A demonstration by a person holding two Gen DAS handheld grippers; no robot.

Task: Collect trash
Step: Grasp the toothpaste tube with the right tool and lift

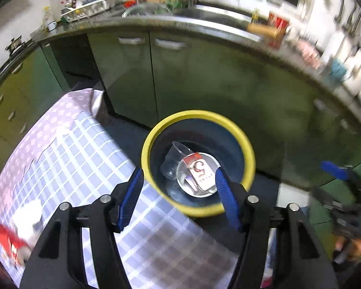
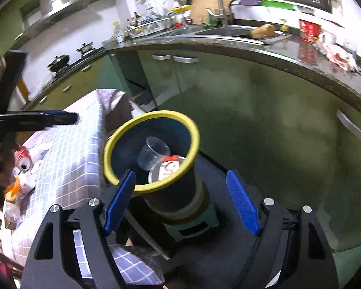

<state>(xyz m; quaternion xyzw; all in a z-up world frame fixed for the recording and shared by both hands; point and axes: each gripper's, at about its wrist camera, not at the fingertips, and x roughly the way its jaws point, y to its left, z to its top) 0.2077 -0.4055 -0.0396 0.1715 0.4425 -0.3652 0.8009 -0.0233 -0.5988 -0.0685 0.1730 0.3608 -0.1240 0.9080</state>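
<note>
A dark trash bin with a yellow rim stands on the floor beside the table. Inside lie a clear plastic cup, a round foil lid and a red-and-white wrapper. My left gripper is open and empty, just above the bin's near rim. My right gripper is open and empty, above the bin's near side. A crushed red can and crumpled white paper lie on the checkered tablecloth.
Green kitchen cabinets and a dark countertop with a sink stand behind the bin. The bin rests on a pale green stool. The right gripper shows at the left wrist view's right edge. Orange scraps lie on the table.
</note>
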